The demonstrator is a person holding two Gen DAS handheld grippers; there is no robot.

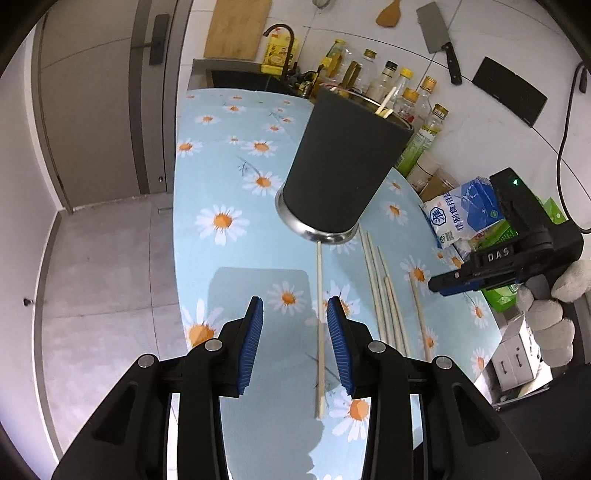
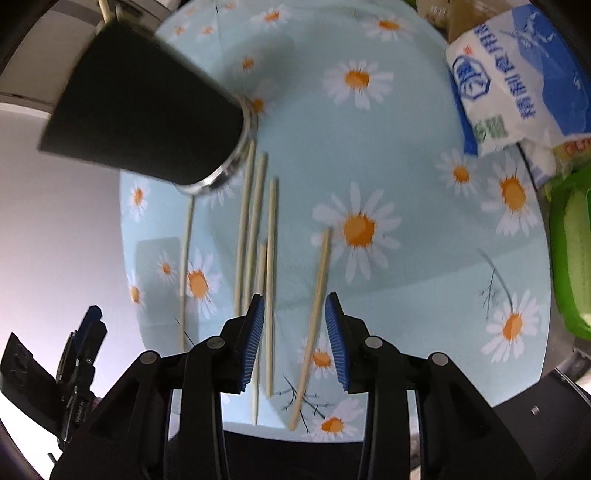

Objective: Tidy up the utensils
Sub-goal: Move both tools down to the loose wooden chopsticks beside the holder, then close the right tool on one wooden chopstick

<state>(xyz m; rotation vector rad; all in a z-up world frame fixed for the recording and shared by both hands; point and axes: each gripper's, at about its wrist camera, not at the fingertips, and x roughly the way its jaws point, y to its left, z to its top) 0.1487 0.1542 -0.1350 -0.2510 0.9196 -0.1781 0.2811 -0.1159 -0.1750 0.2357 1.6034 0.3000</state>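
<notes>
A dark utensil holder (image 1: 343, 166) with a steel rim stands on the daisy tablecloth (image 1: 229, 155), with chopsticks sticking out of its top. Several wooden chopsticks lie loose in front of it. My left gripper (image 1: 295, 321) is open above a single chopstick (image 1: 320, 325), which lies between its jaws. My right gripper (image 2: 294, 325) is open above another single chopstick (image 2: 314, 321). A bunch of chopsticks (image 2: 255, 229) lies left of it, below the holder (image 2: 147, 110). The right gripper also shows in the left wrist view (image 1: 436, 284).
Oil and sauce bottles (image 1: 399, 96) line the back wall by a sink (image 1: 240, 77). A salt bag (image 1: 465, 214) and green packets (image 2: 572, 258) sit at the table's right side. A cleaver (image 1: 439, 37) and cutting board (image 1: 236, 29) hang on the wall. The floor lies left of the table edge.
</notes>
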